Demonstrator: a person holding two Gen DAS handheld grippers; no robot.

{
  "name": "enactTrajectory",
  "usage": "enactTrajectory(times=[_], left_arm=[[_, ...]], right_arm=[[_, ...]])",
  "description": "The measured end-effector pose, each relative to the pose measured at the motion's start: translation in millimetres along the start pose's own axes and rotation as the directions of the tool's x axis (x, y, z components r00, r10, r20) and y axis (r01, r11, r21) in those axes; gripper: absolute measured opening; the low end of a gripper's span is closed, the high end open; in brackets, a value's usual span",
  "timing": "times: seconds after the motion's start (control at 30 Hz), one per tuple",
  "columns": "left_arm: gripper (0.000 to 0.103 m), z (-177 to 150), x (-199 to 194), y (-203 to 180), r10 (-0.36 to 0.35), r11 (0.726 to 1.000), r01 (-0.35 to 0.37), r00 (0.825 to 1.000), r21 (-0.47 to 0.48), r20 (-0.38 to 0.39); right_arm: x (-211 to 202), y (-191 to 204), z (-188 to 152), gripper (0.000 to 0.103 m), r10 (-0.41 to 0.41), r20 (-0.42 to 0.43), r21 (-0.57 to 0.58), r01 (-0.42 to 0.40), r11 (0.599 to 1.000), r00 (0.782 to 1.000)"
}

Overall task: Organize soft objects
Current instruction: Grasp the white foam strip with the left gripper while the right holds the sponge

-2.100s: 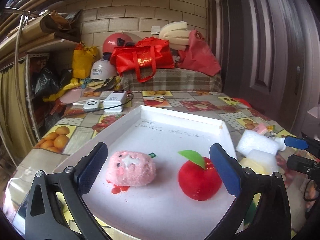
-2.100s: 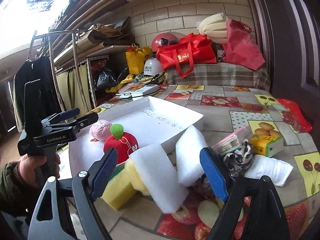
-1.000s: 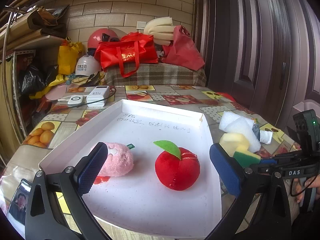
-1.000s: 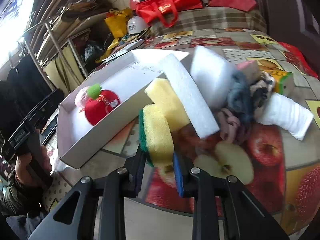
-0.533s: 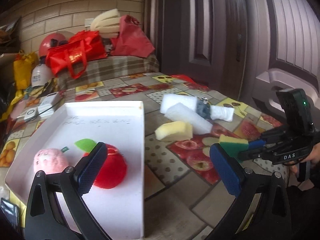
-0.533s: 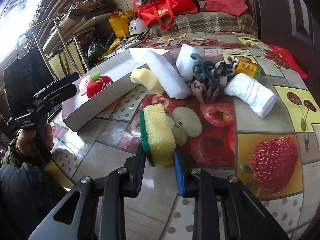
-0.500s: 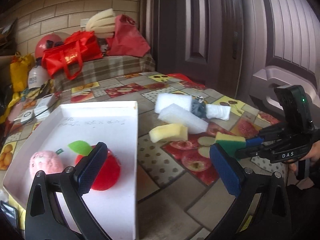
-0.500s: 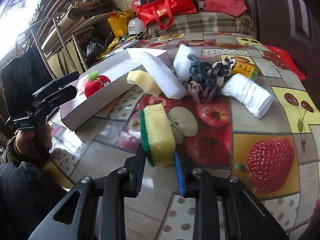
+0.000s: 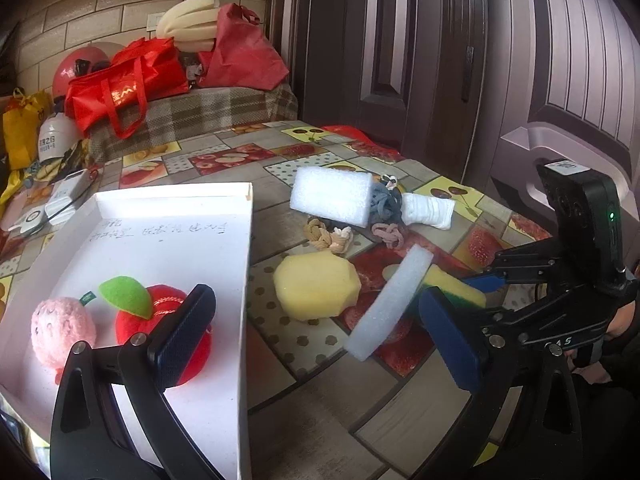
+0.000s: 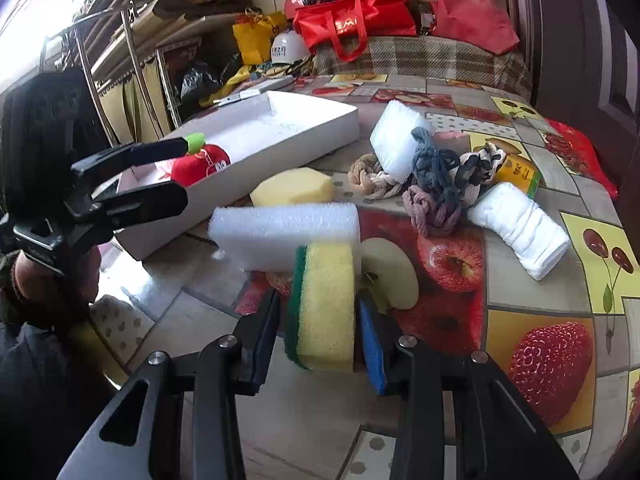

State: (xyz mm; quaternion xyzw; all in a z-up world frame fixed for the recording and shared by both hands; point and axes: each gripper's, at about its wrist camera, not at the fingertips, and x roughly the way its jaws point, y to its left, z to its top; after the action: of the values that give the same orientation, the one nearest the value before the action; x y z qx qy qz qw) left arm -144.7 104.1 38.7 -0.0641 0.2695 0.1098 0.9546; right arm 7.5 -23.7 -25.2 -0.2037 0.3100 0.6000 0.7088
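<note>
A yellow sponge with a green scouring side [image 10: 326, 304] stands on edge on the table between the fingers of my right gripper [image 10: 318, 340]. The jaws are opening, and a thin gap shows at the left pad. A white foam strip [image 10: 284, 232] lies across the sponge's far end. In the left wrist view the same foam strip [image 9: 390, 304] leans on the sponge [image 9: 452, 284]. My left gripper [image 9: 316, 340] hangs open and holds nothing, over the right rim of the white tray [image 9: 240, 264]. A pink plush [image 9: 60, 328] and a red apple plush [image 9: 160, 320] lie in the tray.
On the fruit-print tablecloth lie a yellow sponge chunk [image 9: 316, 284], a white foam block [image 9: 332, 196], knotted cloth ropes [image 10: 432, 184], a rolled white towel [image 10: 520, 228] and a small yellow carton [image 10: 518, 174]. Red bags [image 9: 120, 80] sit behind. A hand [image 10: 52, 276] holds the left gripper.
The right jaws have widened and the squeezed sponge has swelled out. The white foam strip has swung from beside the foam block to the sponge. My left gripper has swung right, off the tray.
</note>
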Motion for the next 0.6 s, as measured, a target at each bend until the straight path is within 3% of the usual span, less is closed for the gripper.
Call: enactTrajectory(times=[0.03, 0.07, 0.1, 0.2, 0.33, 0.37, 0.5, 0.6], left_arm=[[0.103, 1.8, 2.2, -3.5, -0.009, 1.0, 0.009, 1.0, 0.015, -0.009], [0.103, 2.6, 3.5, -7.4, -0.024, 0.999, 0.024, 1.0, 0.033, -0.016], [0.103, 3.8, 5.0, -11.1, -0.039, 0.998, 0.04, 0.999, 0.051, -0.022], [0.102, 5.9, 13.1, -26.4, -0.075, 0.991, 0.08, 0.996, 0.111, -0.047], [0.102, 12.2, 37.4, -47.0, -0.05, 0.982, 0.068, 0.994, 0.179, -0.102], [0.099, 13.4, 43.7, -50.0, -0.048, 0.981, 0.07, 0.991, 0.183, -0.122], [0.055, 9.0, 64.6, -59.1, -0.054, 0.975, 0.096, 0.976, 0.199, -0.21], [0.055, 2.2, 68.4, -65.6, -0.003, 0.966, 0.06, 0.975, 0.251, -0.224]], right_arm=[[3.1, 0.4, -1.6, 0.037, 0.003, -0.016, -0.006, -0.003, 1.0, 1.0], [4.2, 0.0, -3.8, 0.029, 0.007, -0.026, -0.007, -0.007, 1.0, 1.0], [3.5, -2.2, -7.1, 0.027, 0.007, -0.033, -0.006, -0.007, 1.0, 0.999], [-6.3, -20.4, -14.8, 0.027, 0.001, -0.021, 0.056, 0.0, 0.998, 1.0], [-13.6, -41.5, -20.7, 0.027, 0.009, 0.013, 0.15, -0.01, 0.989, 1.0], [-14.1, -42.0, -21.3, 0.027, 0.013, 0.018, 0.158, -0.016, 0.987, 1.0], [-14.5, -39.4, -23.0, 0.028, 0.014, 0.033, 0.158, -0.019, 0.987, 0.999], [-15.1, -42.0, -23.5, 0.027, 0.036, 0.043, 0.179, -0.043, 0.983, 0.998]])
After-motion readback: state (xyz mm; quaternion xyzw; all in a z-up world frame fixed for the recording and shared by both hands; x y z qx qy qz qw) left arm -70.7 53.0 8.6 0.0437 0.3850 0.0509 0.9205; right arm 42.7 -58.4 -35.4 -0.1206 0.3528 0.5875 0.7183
